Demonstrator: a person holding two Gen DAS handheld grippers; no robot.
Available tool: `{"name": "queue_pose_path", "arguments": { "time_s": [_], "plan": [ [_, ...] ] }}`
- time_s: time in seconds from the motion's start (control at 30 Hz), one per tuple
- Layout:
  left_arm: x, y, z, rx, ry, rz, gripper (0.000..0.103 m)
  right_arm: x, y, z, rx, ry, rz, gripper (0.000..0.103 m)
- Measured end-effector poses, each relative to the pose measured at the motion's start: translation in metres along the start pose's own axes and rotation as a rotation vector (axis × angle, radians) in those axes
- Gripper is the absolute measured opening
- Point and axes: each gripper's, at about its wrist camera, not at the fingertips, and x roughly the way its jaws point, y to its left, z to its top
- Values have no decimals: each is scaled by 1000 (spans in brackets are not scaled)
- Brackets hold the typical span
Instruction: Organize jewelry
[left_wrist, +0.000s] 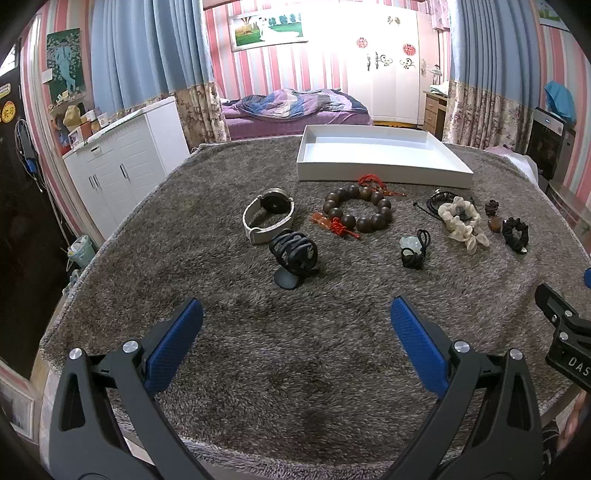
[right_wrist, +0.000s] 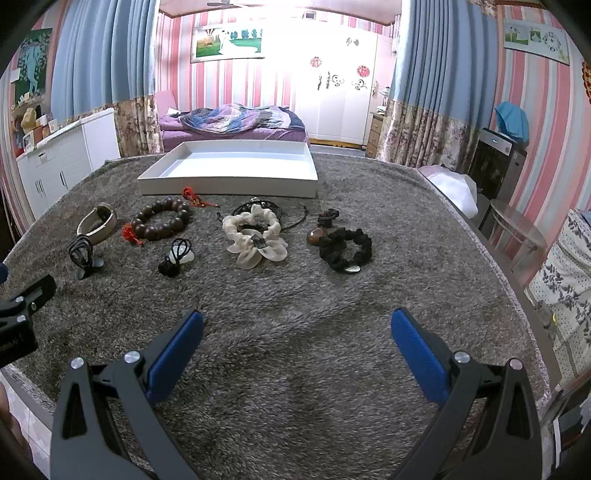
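Both jaws are seen spread wide, left gripper (left_wrist: 296, 314) and right gripper (right_wrist: 297, 326) empty. A round wooden-bead bracelet (left_wrist: 357, 213) with red cord lies just before the white rectangular tray (left_wrist: 384, 171), on shaggy grey carpet (left_wrist: 295, 350). "DAS" is read beside.

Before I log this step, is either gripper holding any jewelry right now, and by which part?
Nothing is held. The left gripper and right gripper hover with jaws open above the rug.
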Motion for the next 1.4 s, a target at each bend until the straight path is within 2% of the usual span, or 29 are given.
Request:
{"name": "queue_pose_path", "arguments": {
  "time_s": [0.8,0.97,1.13,1.4],
  "plan": [
    [2,1,-1,2,14,3,100,2,5,-4,-13,8,1,101],
    [2,0,-2,2,16,12,100,3,5,-3,-26,15,-24,101],
    [2,-2,-2,14,6,22,100,5,3,-2,-10,21,4,101],
    [2,-6,1,29,0,-1,100,13,0,-1,0,66,29,101]
  ]
}}
